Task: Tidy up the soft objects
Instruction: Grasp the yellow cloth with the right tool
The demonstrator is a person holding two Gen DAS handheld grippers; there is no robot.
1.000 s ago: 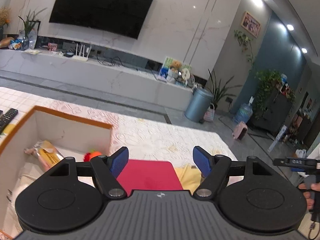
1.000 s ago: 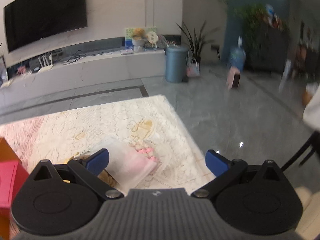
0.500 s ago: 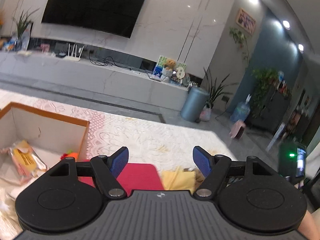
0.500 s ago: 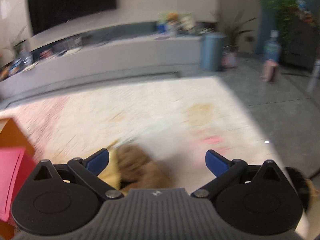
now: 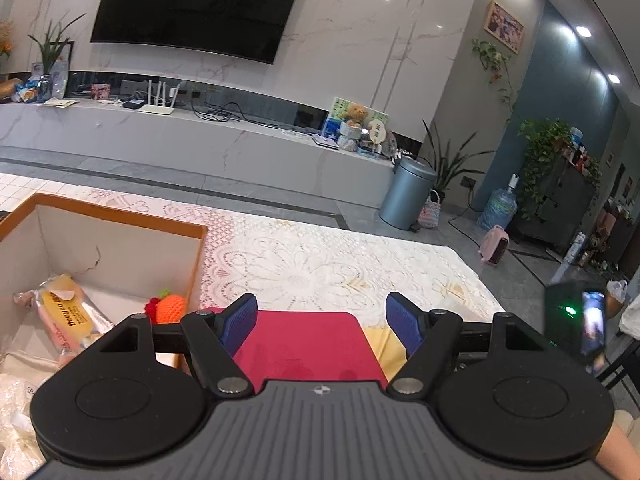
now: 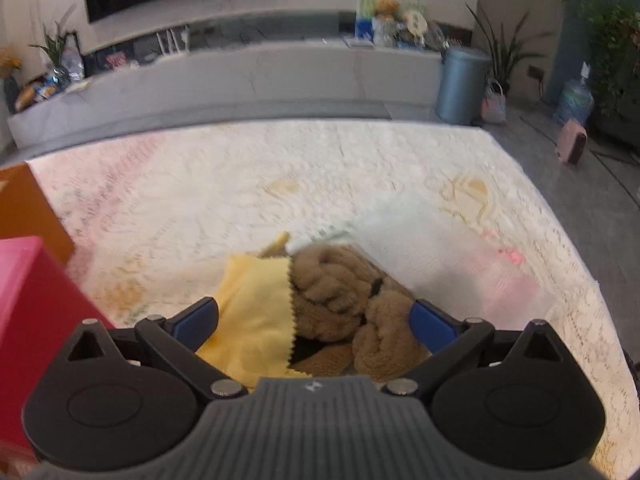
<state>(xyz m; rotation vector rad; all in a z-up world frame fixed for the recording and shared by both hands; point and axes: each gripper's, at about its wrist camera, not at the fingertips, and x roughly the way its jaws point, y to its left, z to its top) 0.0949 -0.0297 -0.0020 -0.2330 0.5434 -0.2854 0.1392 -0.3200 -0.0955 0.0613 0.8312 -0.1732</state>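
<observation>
Right tool [image 6: 314, 320]: released, its blue pads stand wide apart. The brown plush toy [image 6: 340, 308] and the yellow cloth [image 6: 256, 312] lie between them, and I see no pad pressing on either.
Left tool [image 5: 322, 320]: also released and holding nothing. Just under and ahead of it I see only the red box [image 5: 308, 344].
Plush toy, place: on the lace-covered desk [image 6: 280, 184], close in front of my right tool, nearer to its right pad. A clear plastic bag [image 6: 420, 240] lies just behind the toy.
Plush toy, handling: I judge it light, soft and easy to squeeze, not fragile and not slippery. The fur will give, so the pads must close deep.
Where to hold: across the thick middle of the body, not on a thin limb, which could slip out.
Yellow cloth: thin and limp, it touches the toy's left side. It may come up together with the toy.
Open box [image 5: 120, 248]: to the left of my left tool, white inside with an orange rim. It holds a packaged snack [image 5: 64, 316], a knitted orange fruit [image 5: 170, 308] and some crumpled clear plastic [image 5: 16, 412].
Red box: between the open box and the toy. Its inside is not visible.
</observation>
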